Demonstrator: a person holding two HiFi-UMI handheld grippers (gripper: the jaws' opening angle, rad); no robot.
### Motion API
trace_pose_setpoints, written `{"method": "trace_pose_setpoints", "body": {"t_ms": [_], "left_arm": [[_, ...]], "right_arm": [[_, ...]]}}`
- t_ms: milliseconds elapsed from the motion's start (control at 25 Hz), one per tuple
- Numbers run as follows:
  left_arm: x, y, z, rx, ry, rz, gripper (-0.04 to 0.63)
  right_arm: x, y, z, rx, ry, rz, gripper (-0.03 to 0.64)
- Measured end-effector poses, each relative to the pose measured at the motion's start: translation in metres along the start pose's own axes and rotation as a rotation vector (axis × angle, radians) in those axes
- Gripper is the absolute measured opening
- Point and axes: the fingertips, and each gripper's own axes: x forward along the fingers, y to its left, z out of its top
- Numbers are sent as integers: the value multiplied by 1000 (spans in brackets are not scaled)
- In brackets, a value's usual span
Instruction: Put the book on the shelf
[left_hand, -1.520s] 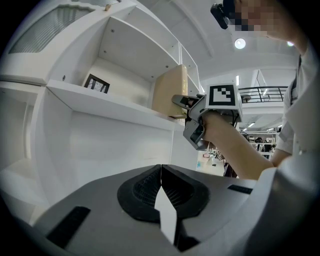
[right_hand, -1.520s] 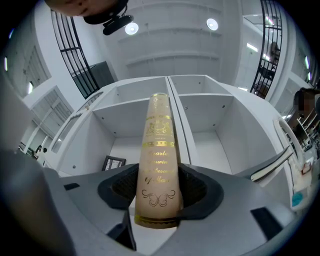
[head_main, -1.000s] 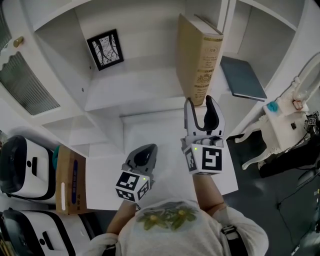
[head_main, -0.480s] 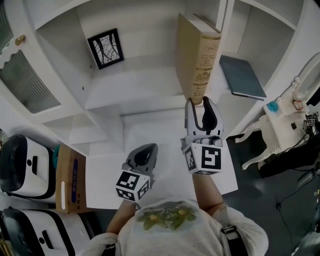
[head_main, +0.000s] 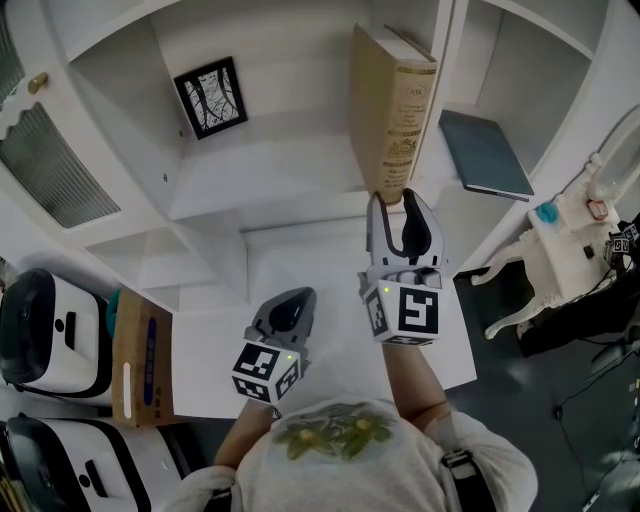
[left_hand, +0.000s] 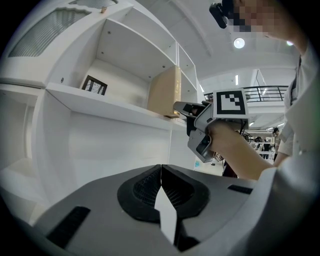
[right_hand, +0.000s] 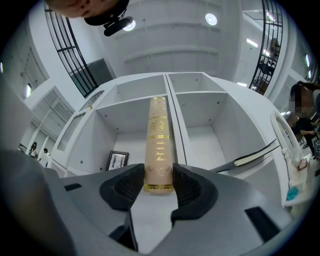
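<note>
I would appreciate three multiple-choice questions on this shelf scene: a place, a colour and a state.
1. The small black-framed picture stands: A left of the tan hardback book, same compartment; B in the right compartment; C on the floor.
2. The thin flat book in the right compartment is: A red; B dark blue-grey; C white.
3. The left gripper has its jaws: A wide apart; B together, empty; C on the book.
Answers: A, the head view shows them side by side; B, its cover shows it; B, they meet with nothing between.
</note>
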Motion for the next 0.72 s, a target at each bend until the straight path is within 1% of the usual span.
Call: {"method": "trace_pose_setpoints", "body": {"t_ms": [720], "left_arm": [[10,6,-5,-16,12,0,29]], "right_arm": [[19,-3,-9,12,10,11,196]]}}
